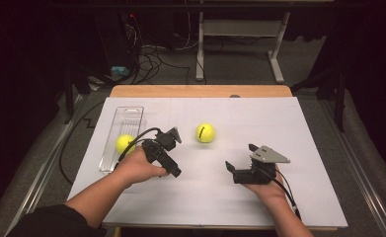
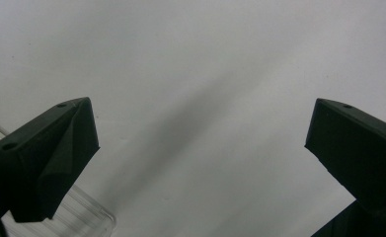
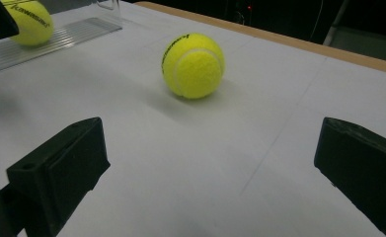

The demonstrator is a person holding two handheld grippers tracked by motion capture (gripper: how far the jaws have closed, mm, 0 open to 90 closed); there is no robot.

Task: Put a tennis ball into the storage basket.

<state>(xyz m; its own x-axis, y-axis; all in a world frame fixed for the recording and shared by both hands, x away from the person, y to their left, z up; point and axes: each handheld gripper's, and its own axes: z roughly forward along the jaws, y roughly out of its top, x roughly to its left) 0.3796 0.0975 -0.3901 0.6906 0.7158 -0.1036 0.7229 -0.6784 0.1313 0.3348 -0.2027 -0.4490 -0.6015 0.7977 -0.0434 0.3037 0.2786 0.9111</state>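
My right claw [image 3: 208, 163] is open, facing the loose tennis ball [image 3: 193, 65] on the desk [image 3: 279, 123]; light, fuzzy, springy, likely to roll, so I'd pinch its middle; left claw [image 2: 200, 153] open too

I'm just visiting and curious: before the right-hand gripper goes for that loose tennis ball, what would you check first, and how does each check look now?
1. Right gripper jaws apart: ok, open wide.
2. Loose tennis ball in its line: ok, ahead on the white sheet, between the jaws as that gripper's view shows it.
3. Ball at rest: cannot tell from a single moment.
4. Path to the ball free: ok, bare sheet between.
5. Left gripper out of the way: ok, open, near the clear tray.
6. Second ball settled in the tray: ok.
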